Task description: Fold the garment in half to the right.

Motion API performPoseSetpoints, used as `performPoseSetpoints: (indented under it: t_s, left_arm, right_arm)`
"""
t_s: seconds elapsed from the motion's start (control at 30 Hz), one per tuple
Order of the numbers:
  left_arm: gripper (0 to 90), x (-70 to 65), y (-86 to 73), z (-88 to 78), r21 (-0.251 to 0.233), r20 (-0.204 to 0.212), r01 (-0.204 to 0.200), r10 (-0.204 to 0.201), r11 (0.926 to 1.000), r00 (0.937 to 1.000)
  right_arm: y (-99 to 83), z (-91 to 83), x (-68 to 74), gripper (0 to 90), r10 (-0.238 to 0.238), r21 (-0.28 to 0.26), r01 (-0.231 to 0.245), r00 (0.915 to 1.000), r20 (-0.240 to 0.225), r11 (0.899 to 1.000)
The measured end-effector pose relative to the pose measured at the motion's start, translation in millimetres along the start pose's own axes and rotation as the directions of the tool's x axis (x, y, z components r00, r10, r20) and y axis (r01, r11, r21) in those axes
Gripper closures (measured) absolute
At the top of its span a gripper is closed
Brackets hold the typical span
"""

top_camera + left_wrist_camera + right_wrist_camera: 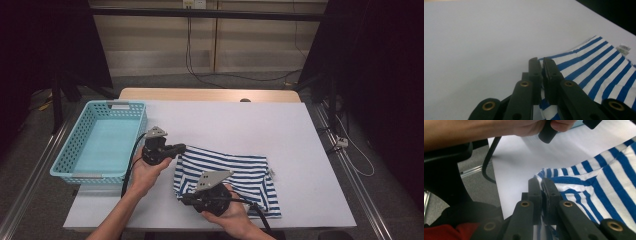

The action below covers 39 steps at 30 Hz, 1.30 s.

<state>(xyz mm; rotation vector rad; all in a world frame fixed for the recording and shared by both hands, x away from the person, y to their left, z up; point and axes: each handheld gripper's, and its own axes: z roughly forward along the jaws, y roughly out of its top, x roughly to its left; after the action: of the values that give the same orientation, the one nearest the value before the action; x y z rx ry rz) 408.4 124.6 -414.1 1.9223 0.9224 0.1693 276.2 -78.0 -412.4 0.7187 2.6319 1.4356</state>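
High view: a blue-and-white striped garment (227, 180) lies folded on the white table (240, 125), lower centre of the frame, with a light-blue perforated basket (100, 142) at the left edge. The left gripper (180, 148) pinches the garment's upper-left corner; the right gripper (186, 198) pinches its lower-left corner.

Left gripper view: the left gripper (541, 65) has its 2 black jaws clamped together on a thin fold of striped garment (594, 65), which spreads to the lower right; a white label (623, 48) sits at the right edge.

Right gripper view: the right gripper (541, 184) is likewise closed on the garment's (599, 182) bunched edge, centre frame, with the other hand (499, 128) across the top.

Judged from this, each grip holds little cloth, so an uneven lift could pull a corner free, or the fold could sag open and snag the basket rim.
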Motion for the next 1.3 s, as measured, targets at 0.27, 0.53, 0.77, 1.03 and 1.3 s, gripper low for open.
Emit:
performPoseSetpoints:
  t_s: [0.27,0.53,0.77,1.03,1.3]
  left_arm:
    - [85.8,4.6,10.1,-1.5,0.006,-0.030,0.029,-0.029,0.9996,0.9991]
    - [85.9,11.5,18.0,-4.9,-0.018,-0.031,0.055,-0.055,0.9983,0.9980]
    - [85.9,17.2,25.7,-11.1,-0.017,-0.047,0.061,-0.062,0.9980,0.9970]
    - [86.0,16.0,37.5,-15.0,-0.020,-0.072,0.065,-0.066,0.9977,0.9952]
    - [86.1,23.5,43.6,-23.5,-0.016,-0.091,0.058,-0.059,0.9982,0.9942]
  right_arm:
    - [9.3,-6.2,1.2,87.4,-0.013,-0.040,0.013,0.9999,-0.002,0.999]
    - [20.3,-9.3,0.7,87.4,-0.015,-0.070,0.016,0.9999,0.005,0.997]
    - [32.5,-11.3,-1.7,87.4,-0.022,-0.105,0.022,0.9998,0.004,0.994]
    - [48.3,-13.5,-3.0,87.4,-0.040,-0.127,0.041,0.9991,0.010,0.991]
    - [61.7,-13.1,-4.3,87.5,-0.051,-0.159,0.052,0.9986,0.015,0.986]
